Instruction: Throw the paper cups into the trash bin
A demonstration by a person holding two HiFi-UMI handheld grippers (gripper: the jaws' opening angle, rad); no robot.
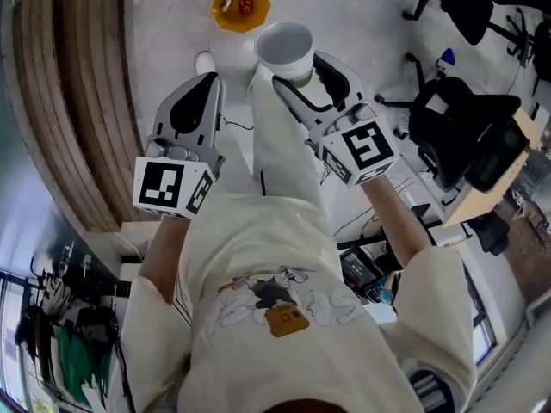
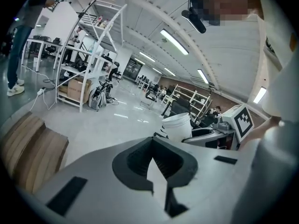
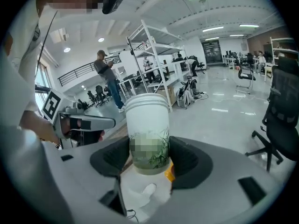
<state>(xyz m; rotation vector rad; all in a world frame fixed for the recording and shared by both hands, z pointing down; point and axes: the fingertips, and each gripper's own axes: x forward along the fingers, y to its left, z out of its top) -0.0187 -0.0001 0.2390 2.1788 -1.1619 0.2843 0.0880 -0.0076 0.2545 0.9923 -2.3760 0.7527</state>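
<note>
Broadly, a grey floor [image 1: 172, 24] fills the head view, with a curved wooden slab [image 1: 77, 101] along its left side. A person in cream clothes [image 1: 275, 256] stands on it, seen from above, one shoe [image 1: 205, 61] showing near the top. A black office chair [image 1: 465, 132] stands to the right, apart from the person. In the right gripper view a white shelf rack [image 3: 154, 55] rises behind, and a second person [image 3: 106, 78] stands far off beside it.

The left claw [image 1: 209, 80] is held out over the floor. Its jaws are clenched, pads drawn together, with nothing between them. The right claw [image 3: 148, 155] is held out at about the same height, just to the right of it. Its jaws are grasping a white paper cup [image 3: 147, 129] low on its wall, one dark pad on either side.

The cup stands upright with its open mouth upward and carries a green leaf print near its base. It is in the air, clear of the floor.

A yellow trash bin [image 1: 240, 5] sits on the floor ahead of the person, a few small items lying inside it. In the head view the cup lies just to the lower right of the bin, not over its opening.
</note>
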